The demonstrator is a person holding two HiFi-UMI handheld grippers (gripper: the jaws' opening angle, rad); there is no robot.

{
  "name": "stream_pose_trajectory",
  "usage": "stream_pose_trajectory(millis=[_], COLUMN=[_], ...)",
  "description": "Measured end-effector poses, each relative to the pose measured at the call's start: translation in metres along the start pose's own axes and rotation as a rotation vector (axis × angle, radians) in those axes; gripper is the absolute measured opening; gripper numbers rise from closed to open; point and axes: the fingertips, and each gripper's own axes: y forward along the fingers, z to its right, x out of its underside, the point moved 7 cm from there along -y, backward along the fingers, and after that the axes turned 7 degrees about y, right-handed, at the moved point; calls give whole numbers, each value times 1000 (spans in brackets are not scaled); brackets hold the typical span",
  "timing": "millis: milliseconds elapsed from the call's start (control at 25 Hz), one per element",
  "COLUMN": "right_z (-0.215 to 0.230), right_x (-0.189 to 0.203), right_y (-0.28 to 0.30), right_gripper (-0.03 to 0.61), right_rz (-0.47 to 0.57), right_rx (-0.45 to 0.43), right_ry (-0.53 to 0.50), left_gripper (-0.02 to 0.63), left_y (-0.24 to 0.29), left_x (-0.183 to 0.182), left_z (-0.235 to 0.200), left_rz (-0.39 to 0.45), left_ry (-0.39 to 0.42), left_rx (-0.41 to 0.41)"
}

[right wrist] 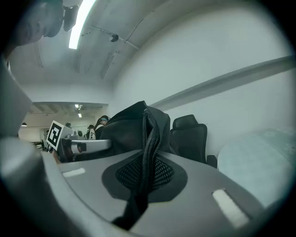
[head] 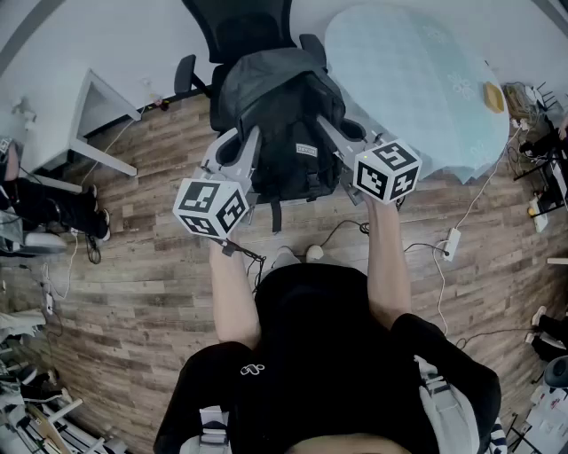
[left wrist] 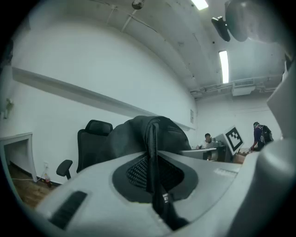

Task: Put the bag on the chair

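The left gripper's (left wrist: 153,162) fingers (left wrist: 92,194) are pressed together on a black strap (left wrist: 151,139) of the bag (left wrist: 132,134), which runs straight up between them. The right gripper's (right wrist: 147,159) fingers (right wrist: 208,185) pinch a ribbed, zip-like black edge (right wrist: 149,139) of the same bag (right wrist: 122,125).

From the head view both grippers reach forward about level, the left gripper (head: 251,146) on the bag's left side and the right gripper (head: 330,133) on its right, with the bag (head: 284,115) hanging between them. The bag is at the front of the chair (head: 240,27), over the seat and in front of the backrest (whether it rests on the seat cannot be told). A loose strap dangles from its lower edge, on the side away from the chair.

Right of the chair stands a round counter (head: 408,80) under a pale cloth. Left of the chair is a white desk (head: 98,111). Chair and person stand on a wood-plank floor (head: 151,284), with white cables trailing on it to the chair's right.
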Motion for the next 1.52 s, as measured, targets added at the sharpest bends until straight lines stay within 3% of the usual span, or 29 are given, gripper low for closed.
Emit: stream_pose_trajectory(millis=[320,640,1040,1280,1520], right_z=[11,23,40,48,72], right_x=[0,-4,-13,-22,-22], right_y=[2,5,14,34,84], right_gripper=[21,21,20,20,20], right_rz=[13,3,-2,1,-12], right_rx=[-7,-22,-55,-72,-81], right_ry=[33,18,-3,-21,-34], left_gripper=[11,11,11,11,12], left_y=[10,20,35,45,71], left_x=[-1,4,1,-2,7], left_z=[-1,-4,-8,-26,-73], left_rz=[-7,13,22,40,38], left_ry=[16,-16,1,13,20], left_rx=[8,-11,-53,-67,-78])
